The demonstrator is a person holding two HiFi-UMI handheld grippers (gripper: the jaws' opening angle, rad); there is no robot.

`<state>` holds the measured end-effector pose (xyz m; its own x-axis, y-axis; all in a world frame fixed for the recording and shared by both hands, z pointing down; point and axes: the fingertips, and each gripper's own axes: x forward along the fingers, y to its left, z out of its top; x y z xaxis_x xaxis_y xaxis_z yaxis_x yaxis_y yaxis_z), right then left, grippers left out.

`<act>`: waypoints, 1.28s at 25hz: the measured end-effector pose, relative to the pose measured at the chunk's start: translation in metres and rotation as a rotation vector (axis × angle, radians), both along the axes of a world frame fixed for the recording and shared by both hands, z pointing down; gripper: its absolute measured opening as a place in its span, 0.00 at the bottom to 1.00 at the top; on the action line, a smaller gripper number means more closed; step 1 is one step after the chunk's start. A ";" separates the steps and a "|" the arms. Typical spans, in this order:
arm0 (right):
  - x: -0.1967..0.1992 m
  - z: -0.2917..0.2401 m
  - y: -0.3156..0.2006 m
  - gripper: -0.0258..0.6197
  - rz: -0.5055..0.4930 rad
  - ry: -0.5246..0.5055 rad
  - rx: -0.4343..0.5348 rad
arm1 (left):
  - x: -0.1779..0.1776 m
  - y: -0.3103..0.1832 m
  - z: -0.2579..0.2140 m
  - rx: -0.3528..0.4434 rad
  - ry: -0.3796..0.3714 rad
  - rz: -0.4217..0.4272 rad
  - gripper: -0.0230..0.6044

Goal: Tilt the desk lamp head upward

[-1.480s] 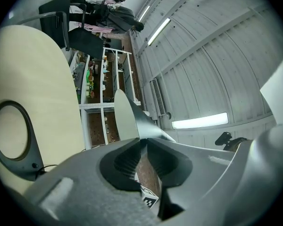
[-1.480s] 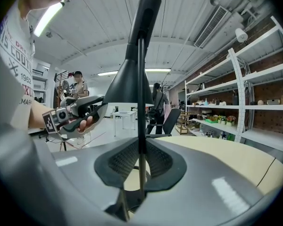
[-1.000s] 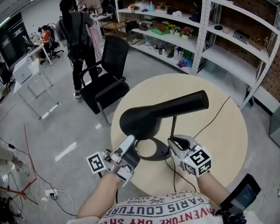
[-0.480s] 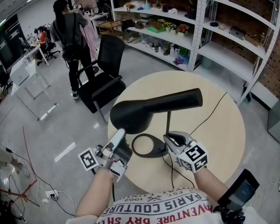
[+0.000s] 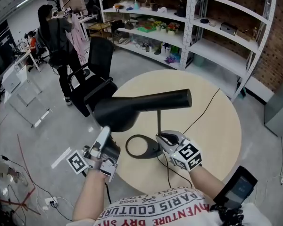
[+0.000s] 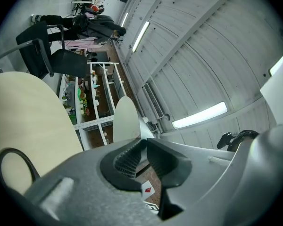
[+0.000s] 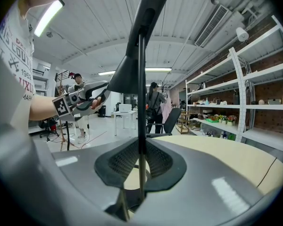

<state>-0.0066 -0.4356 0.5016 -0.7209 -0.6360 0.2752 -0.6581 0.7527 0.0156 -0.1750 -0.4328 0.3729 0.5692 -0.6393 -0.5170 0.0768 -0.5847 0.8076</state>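
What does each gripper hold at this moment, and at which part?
The left gripper pinches the lamp head by the rim of its wide end. The right gripper is closed low on the thin lamp stem.

Brightly, evenly lit by ceiling tubes (image 6: pixel 199 115); only faint shadows on worktop (image 5: pixel 212 126); strong fisheye bending, dark corners in both gripper views.
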 end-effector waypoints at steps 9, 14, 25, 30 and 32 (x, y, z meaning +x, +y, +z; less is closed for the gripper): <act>0.000 0.000 -0.002 0.11 0.001 0.000 -0.007 | -0.005 -0.004 -0.015 0.050 -0.048 -0.033 0.09; 0.003 0.000 0.000 0.11 0.009 -0.004 -0.009 | -0.010 -0.005 -0.028 0.081 -0.068 -0.057 0.09; 0.003 0.001 0.000 0.11 0.012 0.001 -0.007 | -0.025 -0.008 -0.066 0.188 -0.151 -0.139 0.08; 0.002 0.001 0.000 0.11 0.013 0.007 -0.011 | -0.028 -0.007 -0.079 0.222 -0.161 -0.153 0.07; 0.002 0.001 0.000 0.11 0.014 0.008 -0.012 | -0.028 -0.007 -0.082 0.228 -0.159 -0.154 0.07</act>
<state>-0.0042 -0.4356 0.5028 -0.7100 -0.6425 0.2883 -0.6682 0.7439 0.0119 -0.2032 -0.4395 0.2912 0.5599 -0.6019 -0.5694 -0.1430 -0.7471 0.6491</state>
